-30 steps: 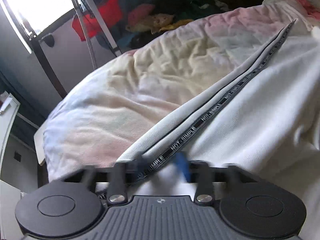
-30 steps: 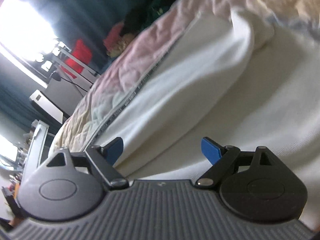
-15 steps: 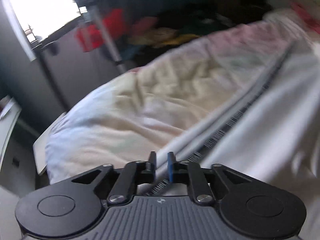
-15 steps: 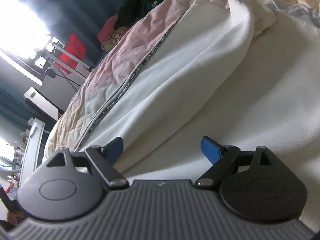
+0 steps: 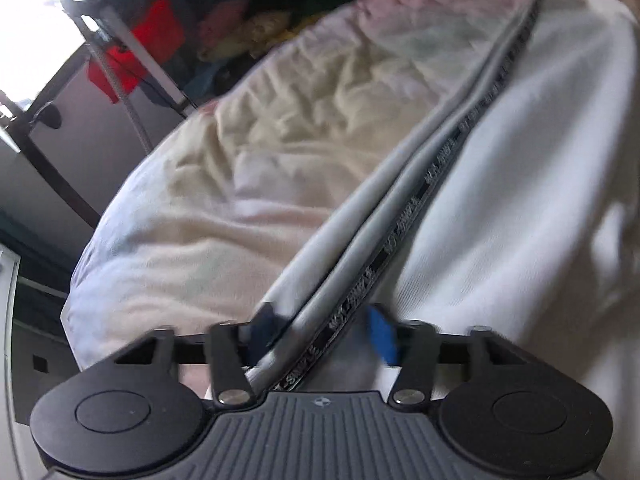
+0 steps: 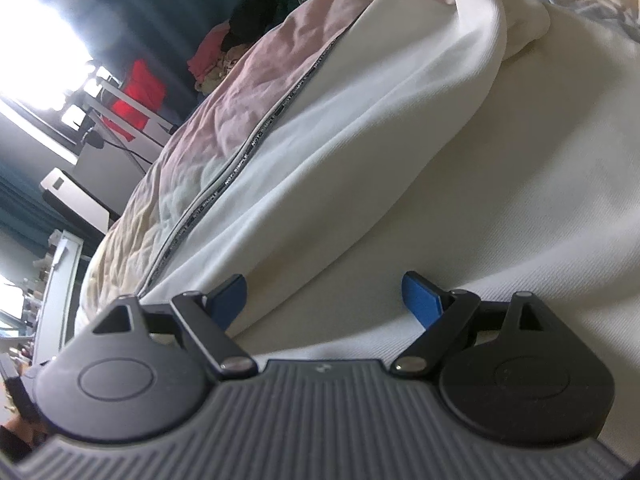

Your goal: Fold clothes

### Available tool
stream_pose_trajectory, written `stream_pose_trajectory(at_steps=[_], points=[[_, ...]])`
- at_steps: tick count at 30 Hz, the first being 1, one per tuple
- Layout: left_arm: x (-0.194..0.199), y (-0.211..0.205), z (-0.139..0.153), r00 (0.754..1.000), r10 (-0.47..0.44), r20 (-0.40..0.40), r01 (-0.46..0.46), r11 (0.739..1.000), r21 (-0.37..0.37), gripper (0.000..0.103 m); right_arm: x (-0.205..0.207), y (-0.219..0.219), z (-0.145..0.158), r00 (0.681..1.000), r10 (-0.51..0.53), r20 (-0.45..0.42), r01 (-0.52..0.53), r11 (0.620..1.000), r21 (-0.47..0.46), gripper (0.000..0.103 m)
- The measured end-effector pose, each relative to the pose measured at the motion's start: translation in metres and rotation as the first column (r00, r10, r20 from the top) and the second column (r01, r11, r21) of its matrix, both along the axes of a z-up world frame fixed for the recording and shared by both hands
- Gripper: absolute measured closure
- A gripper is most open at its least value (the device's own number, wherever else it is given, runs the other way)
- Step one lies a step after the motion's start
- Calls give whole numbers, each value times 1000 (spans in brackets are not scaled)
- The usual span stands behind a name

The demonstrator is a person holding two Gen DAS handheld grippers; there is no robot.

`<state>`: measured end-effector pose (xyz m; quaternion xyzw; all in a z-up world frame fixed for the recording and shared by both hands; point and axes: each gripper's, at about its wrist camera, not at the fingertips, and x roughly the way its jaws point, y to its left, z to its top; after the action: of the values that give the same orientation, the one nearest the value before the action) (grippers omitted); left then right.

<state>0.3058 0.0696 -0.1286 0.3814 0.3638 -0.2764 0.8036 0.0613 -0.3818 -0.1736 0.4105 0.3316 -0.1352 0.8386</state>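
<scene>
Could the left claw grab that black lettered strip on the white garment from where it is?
Probably yes: the lettered strip already runs between the left claw, whose jaws have just been opening, with nothing covering it.

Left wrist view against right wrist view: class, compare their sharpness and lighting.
Left wrist view: motion-blurred, the lettering on the black tape smeared, the window blown out. Right wrist view: sharper, the white garment crisp, the window glaring; both bend at the edges.

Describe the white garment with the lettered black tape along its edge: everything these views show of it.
The white garment is a soft, fine-ribbed knit lying spread on a rumpled pastel quilt. Its straight edge carries grey piping and black tape printed with white letters, blurred here. A thick fold rolls across its middle. The left gripper, jaws just opening, straddles that edge without pressing it; the right gripper hangs open over plain fabric.
</scene>
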Motion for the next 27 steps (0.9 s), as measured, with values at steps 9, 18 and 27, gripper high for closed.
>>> stream_pose_trajectory(at_steps=[9,18,27], points=[[-2,23,54,996,58,63,-42,973,-226,86,-3,-1,0,1000,-15,2,15,1000,19,17],[66,-21,21,900,427,93,-396,886,-240,86,-6,-7,-2,999,-49,16,48,998,42,17],[20,-12,43,793,602,89,-542,766,-346,44,5,-1,4,1000,-9,6,9,998,-62,16]])
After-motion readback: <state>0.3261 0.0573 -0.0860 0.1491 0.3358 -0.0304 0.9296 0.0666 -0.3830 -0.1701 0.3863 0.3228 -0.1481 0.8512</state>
